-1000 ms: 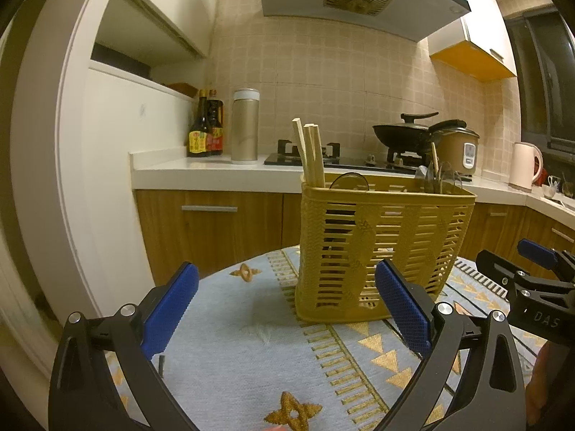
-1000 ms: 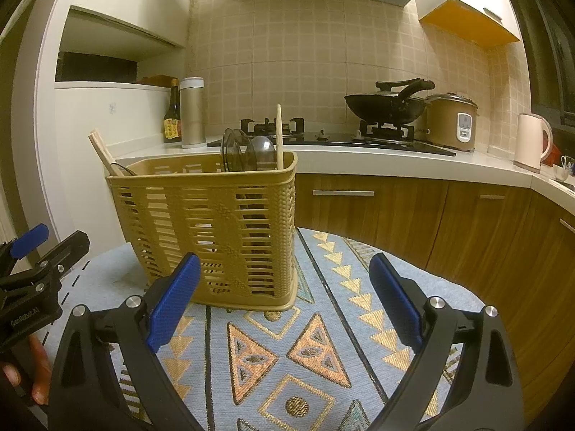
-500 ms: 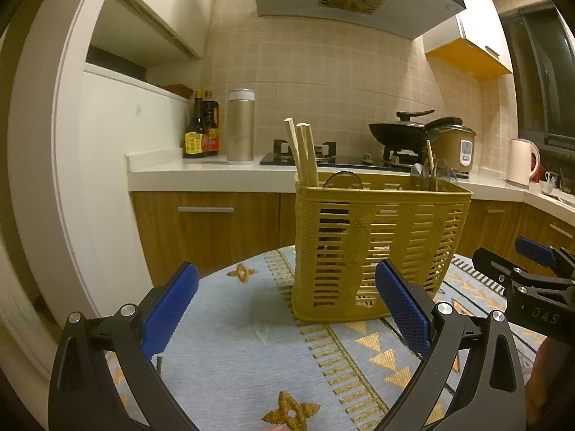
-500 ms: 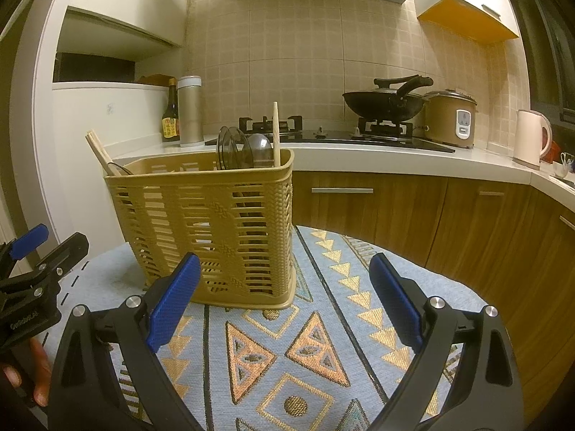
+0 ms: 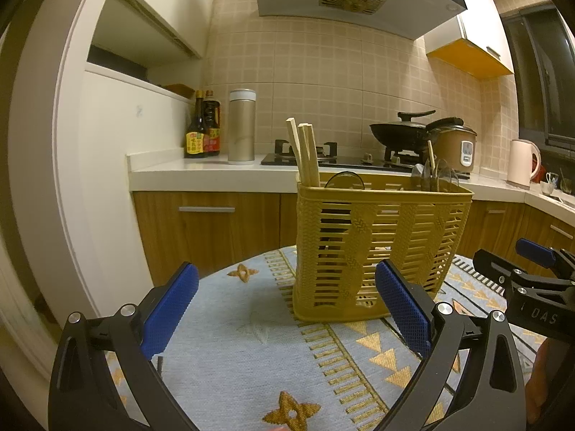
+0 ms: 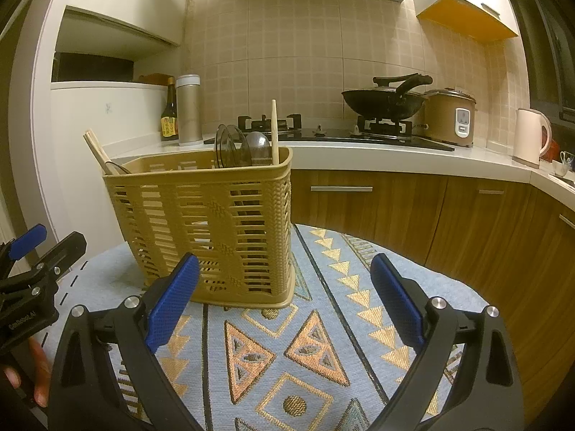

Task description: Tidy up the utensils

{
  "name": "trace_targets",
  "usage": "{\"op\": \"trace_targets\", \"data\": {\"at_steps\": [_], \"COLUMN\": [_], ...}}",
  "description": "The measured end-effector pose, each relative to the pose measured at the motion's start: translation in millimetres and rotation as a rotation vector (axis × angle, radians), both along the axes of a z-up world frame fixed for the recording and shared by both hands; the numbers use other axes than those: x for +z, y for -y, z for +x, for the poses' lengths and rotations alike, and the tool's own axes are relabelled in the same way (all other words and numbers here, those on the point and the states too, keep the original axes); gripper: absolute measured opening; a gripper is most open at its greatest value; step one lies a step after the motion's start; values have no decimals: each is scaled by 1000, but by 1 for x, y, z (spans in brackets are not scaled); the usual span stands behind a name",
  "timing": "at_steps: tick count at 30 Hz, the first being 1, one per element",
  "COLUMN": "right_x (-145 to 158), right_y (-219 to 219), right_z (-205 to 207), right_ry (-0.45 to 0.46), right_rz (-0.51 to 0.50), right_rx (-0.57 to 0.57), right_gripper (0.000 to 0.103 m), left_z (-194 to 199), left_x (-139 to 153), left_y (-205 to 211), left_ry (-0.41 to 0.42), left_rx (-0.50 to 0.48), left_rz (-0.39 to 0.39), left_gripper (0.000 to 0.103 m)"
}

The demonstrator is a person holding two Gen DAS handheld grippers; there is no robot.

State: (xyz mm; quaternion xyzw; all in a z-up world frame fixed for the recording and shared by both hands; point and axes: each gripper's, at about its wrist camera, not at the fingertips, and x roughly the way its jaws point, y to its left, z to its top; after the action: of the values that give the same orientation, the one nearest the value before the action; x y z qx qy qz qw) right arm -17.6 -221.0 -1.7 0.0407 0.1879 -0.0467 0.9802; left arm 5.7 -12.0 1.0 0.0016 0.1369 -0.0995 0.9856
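While you hold both grippers low over the patterned cloth (image 5: 230, 344) that covers the counter, nothing is in either one. On your left, the left gripper (image 5: 285, 310) hangs with its blue pads spread wide and empty, pointing level toward the yellow slatted basket (image 5: 377, 248). The basket stands upright on the cloth, ahead and slightly right of that gripper, near but not touching it. A bundle of wooden chopsticks (image 5: 305, 154) leans out of its left end. Moving right along the rim, dark rounded utensil heads (image 6: 239, 149), perhaps ladles or spoons, and a single pale stick (image 6: 274, 131) stand at the right end.

Further right, the right gripper (image 6: 284, 303) is likewise spread wide and empty, level, with its left pad in front of the basket's lower wall and the basket's right corner ahead of it. A bit of your hand (image 6: 36, 370) shows behind the left gripper's handle at the edge of the right view.

No loose utensil shows on the cloth, so the sorting looks finished or close to it. If you mean to tidy what is inside, come in from above the rim rather than through the slats, take one handle at a time near its top, and steady the light basket with the other gripper so it does not tip.

Behind, a kitchen worktop (image 5: 215, 176) carries bottles and a stove.
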Motion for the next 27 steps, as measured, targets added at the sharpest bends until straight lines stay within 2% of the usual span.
{"op": "trace_targets", "data": {"at_steps": [27], "right_x": [-1], "right_y": [-1], "right_z": [-1], "right_ry": [-6], "right_rz": [3], "right_rx": [-6], "right_gripper": [92], "left_z": [3], "left_x": [1], "left_y": [-9], "left_ry": [-13], "left_rx": [33], "left_rz": [-30], "left_gripper": [95]}}
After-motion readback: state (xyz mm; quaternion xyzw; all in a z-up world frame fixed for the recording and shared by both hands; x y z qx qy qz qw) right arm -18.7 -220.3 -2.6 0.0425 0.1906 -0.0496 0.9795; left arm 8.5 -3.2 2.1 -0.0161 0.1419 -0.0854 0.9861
